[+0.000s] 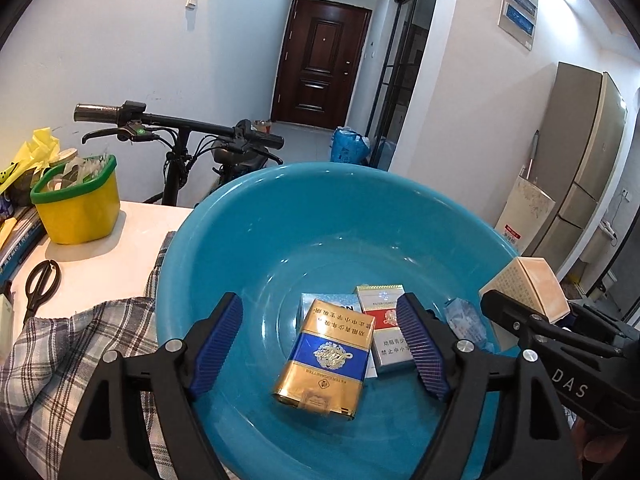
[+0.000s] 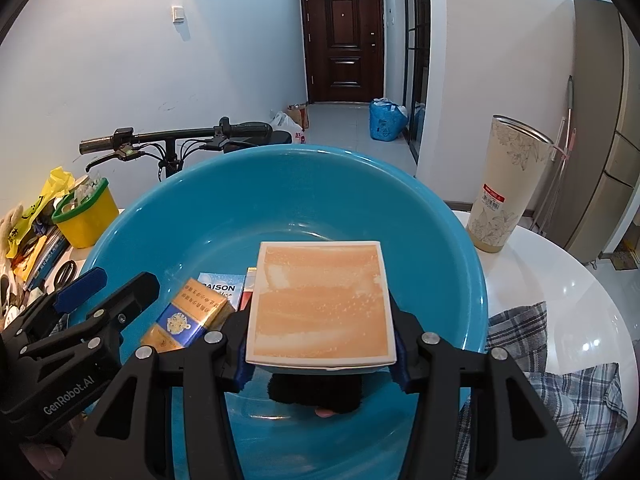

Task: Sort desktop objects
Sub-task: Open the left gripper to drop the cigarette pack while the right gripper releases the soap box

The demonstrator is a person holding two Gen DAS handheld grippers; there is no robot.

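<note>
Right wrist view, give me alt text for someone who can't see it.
The right hand-held gripper holds an orange-faced box above a blue basin containing cigarette packs. The left hand-held gripper hangs open at left, and a floral tumbler stands on the white table at right.

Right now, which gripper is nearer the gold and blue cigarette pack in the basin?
Left. The left gripper hangs open directly over the gold and blue cigarette pack without touching it. The right gripper is off to one side, shut on an orange box.

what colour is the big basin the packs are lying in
The basin is teal blue, plain with no pattern. The right wrist view shows it best.
</note>
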